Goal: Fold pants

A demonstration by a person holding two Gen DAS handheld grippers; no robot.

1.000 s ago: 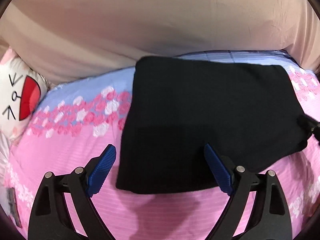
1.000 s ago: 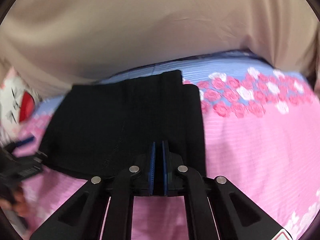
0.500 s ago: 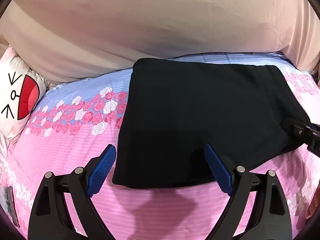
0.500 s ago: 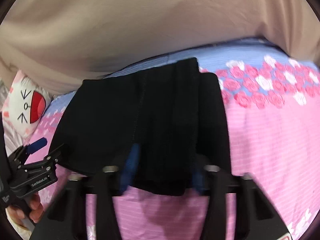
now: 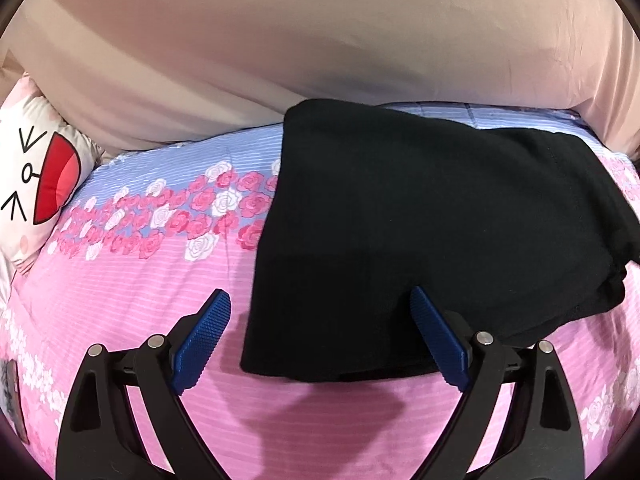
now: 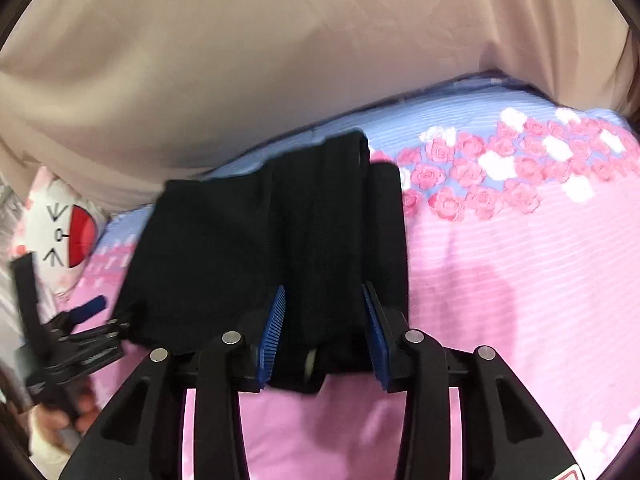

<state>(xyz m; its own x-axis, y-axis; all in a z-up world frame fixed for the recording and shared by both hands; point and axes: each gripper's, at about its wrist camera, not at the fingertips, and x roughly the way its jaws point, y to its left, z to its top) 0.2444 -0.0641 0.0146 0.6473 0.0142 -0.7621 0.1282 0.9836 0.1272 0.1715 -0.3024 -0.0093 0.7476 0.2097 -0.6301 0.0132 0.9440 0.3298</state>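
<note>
The black pants (image 5: 432,224) lie folded into a rough rectangle on the pink flowered bed. My left gripper (image 5: 320,328) is open at their near left corner, one blue finger over the sheet, the other over the cloth. In the right wrist view the pants (image 6: 224,248) show a thicker folded band at their right end. My right gripper (image 6: 324,328) is open with that band's near edge between its blue fingers (image 6: 274,328). The left gripper (image 6: 76,332) shows at the far left of that view, held by a hand.
A pink and blue flowered bedsheet (image 5: 140,280) covers the bed. A beige headboard or cushion (image 5: 280,40) rises along the far side. A white cartoon pillow with a red mouth (image 5: 36,184) lies at the left.
My right gripper has opened from shut on the pants' edge; its fingers now stand apart around the folded band. My left gripper has stayed open and shifted slightly.
</note>
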